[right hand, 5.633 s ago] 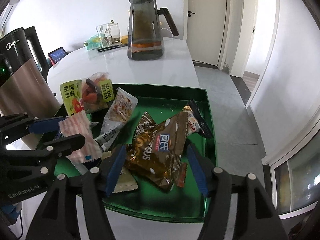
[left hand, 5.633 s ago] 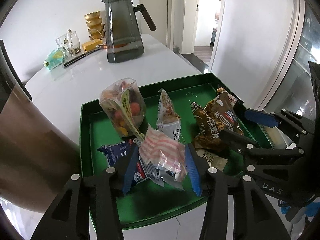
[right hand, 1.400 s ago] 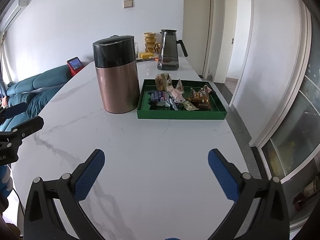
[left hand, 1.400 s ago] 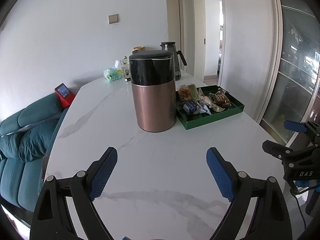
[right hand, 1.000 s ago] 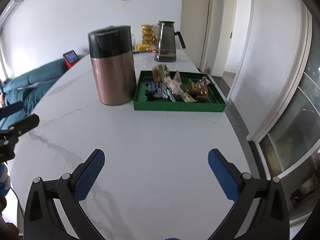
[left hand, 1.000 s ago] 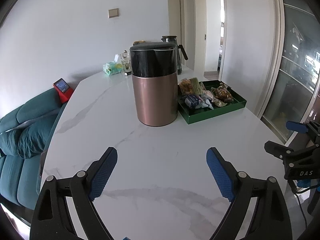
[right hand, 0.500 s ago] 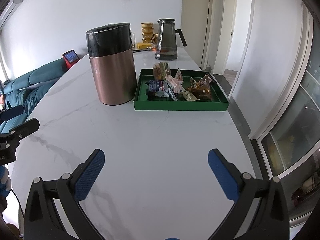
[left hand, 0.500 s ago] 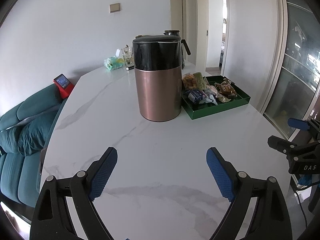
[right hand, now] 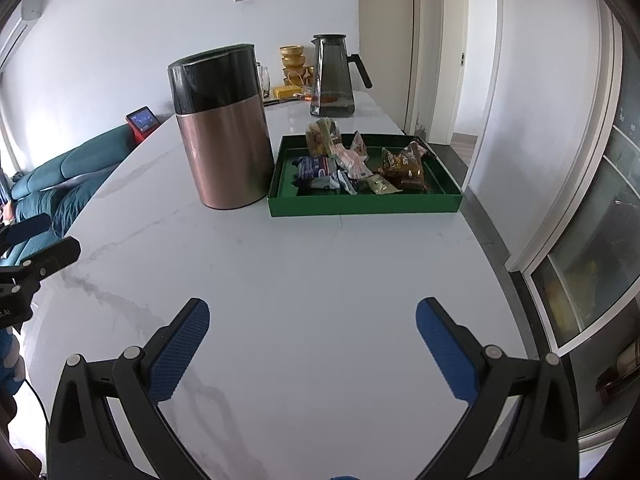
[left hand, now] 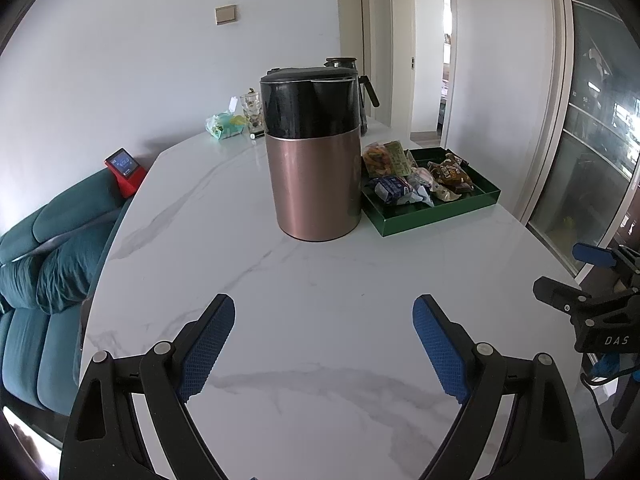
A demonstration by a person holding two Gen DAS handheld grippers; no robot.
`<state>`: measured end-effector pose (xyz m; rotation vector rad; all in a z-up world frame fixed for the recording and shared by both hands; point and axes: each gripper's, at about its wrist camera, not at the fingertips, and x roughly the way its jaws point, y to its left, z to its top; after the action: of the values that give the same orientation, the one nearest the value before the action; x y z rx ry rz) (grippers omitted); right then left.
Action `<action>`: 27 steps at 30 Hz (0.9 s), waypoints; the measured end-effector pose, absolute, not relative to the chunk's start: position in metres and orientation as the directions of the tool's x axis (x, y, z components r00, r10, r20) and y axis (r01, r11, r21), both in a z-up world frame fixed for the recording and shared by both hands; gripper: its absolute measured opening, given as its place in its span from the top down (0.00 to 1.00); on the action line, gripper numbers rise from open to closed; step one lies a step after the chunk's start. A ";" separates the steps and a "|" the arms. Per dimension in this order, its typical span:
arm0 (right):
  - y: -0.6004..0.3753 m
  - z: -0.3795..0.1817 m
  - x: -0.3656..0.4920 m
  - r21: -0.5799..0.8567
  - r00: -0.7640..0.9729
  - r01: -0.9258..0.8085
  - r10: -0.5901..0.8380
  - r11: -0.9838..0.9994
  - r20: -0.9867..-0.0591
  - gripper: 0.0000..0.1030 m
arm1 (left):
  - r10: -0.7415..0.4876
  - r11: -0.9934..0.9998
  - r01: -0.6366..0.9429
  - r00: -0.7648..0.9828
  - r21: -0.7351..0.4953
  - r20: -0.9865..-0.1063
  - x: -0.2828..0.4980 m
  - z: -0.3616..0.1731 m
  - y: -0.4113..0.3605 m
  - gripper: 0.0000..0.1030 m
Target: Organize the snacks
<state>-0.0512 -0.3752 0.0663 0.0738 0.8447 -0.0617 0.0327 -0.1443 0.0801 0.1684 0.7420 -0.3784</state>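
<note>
A green tray [right hand: 360,205] holds several snack packets [right hand: 332,170] on the white marble table; it also shows in the left wrist view [left hand: 436,214]. A brown packet [right hand: 404,166] lies at its right side and a clear bag of colourful snacks [right hand: 322,136] stands at the back. My left gripper [left hand: 323,346] is open and empty, low over the table's near part, far from the tray. My right gripper [right hand: 312,344] is open and empty too, also far back from the tray.
A tall copper and black kettle [right hand: 222,128] stands just left of the tray. A dark glass pitcher [right hand: 333,76], gold bowls [right hand: 294,66] and a glass jar [left hand: 251,114] are at the table's far end. A teal sofa [left hand: 44,264] lies left; the table edge [right hand: 500,264] drops off on the right.
Both grippers let go of the snack packets in the tray and drew far back. Over the last second the view has crept slightly closer to the kettle and tray.
</note>
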 end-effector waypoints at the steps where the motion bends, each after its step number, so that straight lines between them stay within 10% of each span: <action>1: -0.376 0.065 -0.051 0.046 0.660 0.085 -0.022 0.995 -0.751 0.00 | -0.276 0.919 0.393 0.672 0.015 -0.687 0.033 0.080 -0.144 0.15; 27: -0.400 0.043 -0.046 0.027 0.601 0.147 -0.067 0.989 -0.797 0.00 | -0.023 0.954 0.224 0.713 0.197 -0.700 0.062 0.055 -0.044 0.15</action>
<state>-0.0459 -0.4003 0.0432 0.0931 0.9184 -0.1242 0.0623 -0.0444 0.0555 0.2780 0.7666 -0.1388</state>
